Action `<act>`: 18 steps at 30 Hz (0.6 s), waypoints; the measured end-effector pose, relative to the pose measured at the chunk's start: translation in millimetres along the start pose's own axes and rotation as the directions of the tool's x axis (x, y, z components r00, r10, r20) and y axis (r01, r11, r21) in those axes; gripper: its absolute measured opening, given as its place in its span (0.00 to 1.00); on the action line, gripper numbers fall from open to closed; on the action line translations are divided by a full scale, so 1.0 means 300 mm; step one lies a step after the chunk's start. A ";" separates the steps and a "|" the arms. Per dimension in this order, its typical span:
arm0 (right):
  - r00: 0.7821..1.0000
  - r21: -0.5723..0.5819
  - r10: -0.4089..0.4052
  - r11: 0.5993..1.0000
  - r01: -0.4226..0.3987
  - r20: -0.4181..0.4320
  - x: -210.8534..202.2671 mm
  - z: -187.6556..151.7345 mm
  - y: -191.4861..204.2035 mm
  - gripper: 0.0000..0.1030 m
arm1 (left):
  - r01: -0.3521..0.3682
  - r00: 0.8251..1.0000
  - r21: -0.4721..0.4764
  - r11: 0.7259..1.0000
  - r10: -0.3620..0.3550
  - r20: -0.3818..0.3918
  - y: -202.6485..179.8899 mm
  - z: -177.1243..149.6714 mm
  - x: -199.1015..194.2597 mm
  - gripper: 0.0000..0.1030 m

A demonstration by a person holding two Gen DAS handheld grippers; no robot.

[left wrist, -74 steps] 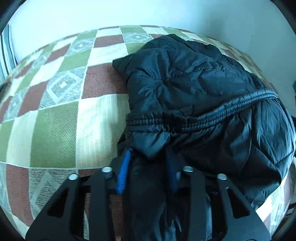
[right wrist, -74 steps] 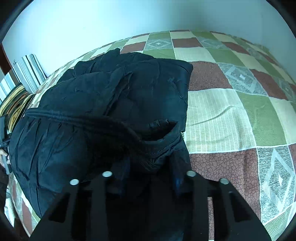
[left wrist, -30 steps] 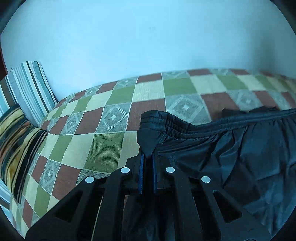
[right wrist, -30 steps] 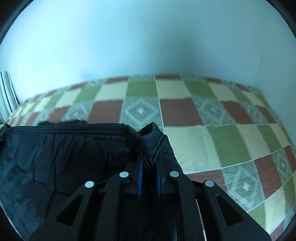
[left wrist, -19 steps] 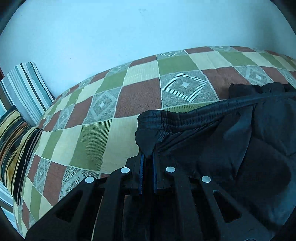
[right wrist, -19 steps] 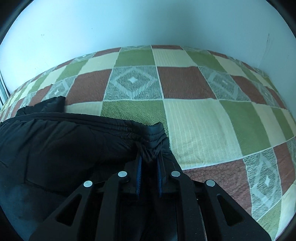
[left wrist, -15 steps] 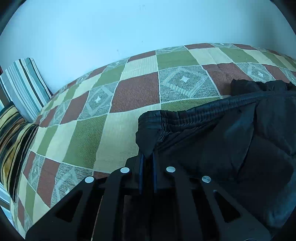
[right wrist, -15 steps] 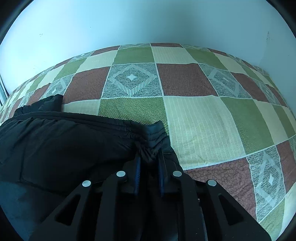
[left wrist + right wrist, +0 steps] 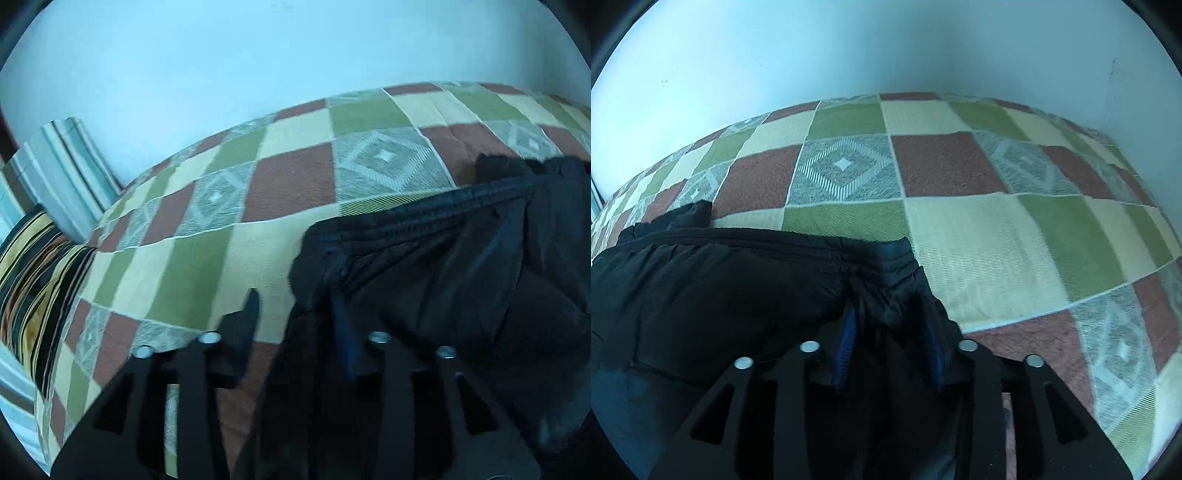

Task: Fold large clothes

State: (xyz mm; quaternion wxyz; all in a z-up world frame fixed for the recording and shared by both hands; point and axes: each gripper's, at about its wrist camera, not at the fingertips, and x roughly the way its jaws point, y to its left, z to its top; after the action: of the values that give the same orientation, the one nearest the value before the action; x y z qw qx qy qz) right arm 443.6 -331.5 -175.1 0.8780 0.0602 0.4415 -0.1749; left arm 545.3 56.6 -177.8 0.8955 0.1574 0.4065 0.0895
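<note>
A black quilted jacket (image 9: 443, 277) lies folded on the bed, its gathered elastic hem running along the far edge. In the left wrist view the hem's left corner sits between the fingers of my left gripper (image 9: 295, 314). Those jaws are opening, and the left finger (image 9: 247, 317) stands clear of the cloth. In the right wrist view the jacket (image 9: 701, 295) fills the lower left. Its right hem corner (image 9: 894, 262) rests between the blue pads (image 9: 847, 339) of my right gripper (image 9: 890, 328). These jaws are opening too, with the cloth loose between them.
The checked bed cover (image 9: 184, 266) (image 9: 997, 240), in green, cream and brown, stretches back to a pale wall. Striped pillows (image 9: 37, 277) are stacked at the left end of the bed. Bare cover lies to the right of the jacket in the right wrist view.
Both grippers carried the hem over and down onto the bed while shut on its corners. Their jaws have now parted and the corners lie loose between the fingers.
</note>
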 end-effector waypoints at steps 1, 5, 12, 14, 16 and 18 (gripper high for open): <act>1.000 0.005 -0.010 1.000 0.010 0.013 -0.023 0.001 0.000 0.42 | 0.013 1.000 -0.017 1.000 -0.013 0.005 0.014 0.000 -0.021 0.50; 0.993 0.029 -0.032 0.999 0.028 0.115 -0.173 0.012 0.047 0.47 | 0.072 0.996 -0.075 0.995 -0.067 0.055 0.045 0.022 -0.167 0.53; 0.976 -0.023 0.120 0.993 -0.118 0.179 -0.285 0.008 0.310 0.53 | 0.237 0.966 -0.051 0.970 -0.229 0.123 -0.166 0.051 -0.341 0.64; 0.978 -0.047 0.133 0.991 -0.127 0.160 -0.258 -0.005 0.384 0.53 | 0.235 0.965 -0.015 0.972 -0.231 0.123 -0.262 0.053 -0.335 0.64; 0.980 -0.054 0.136 0.990 -0.130 0.144 -0.226 -0.022 0.424 0.53 | 0.235 0.967 -0.017 0.972 -0.232 0.109 -0.309 0.046 -0.312 0.64; 0.986 -0.067 0.107 0.993 -0.099 0.124 -0.175 -0.047 0.456 0.53 | 0.222 0.972 -0.023 0.975 -0.219 0.089 -0.342 0.032 -0.269 0.64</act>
State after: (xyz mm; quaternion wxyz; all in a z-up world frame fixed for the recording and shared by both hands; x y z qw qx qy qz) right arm 453.6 -186.9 -148.4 0.9137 0.0450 0.3859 -0.1192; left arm 503.0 -64.6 -151.8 0.9191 0.1001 0.3809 -0.0106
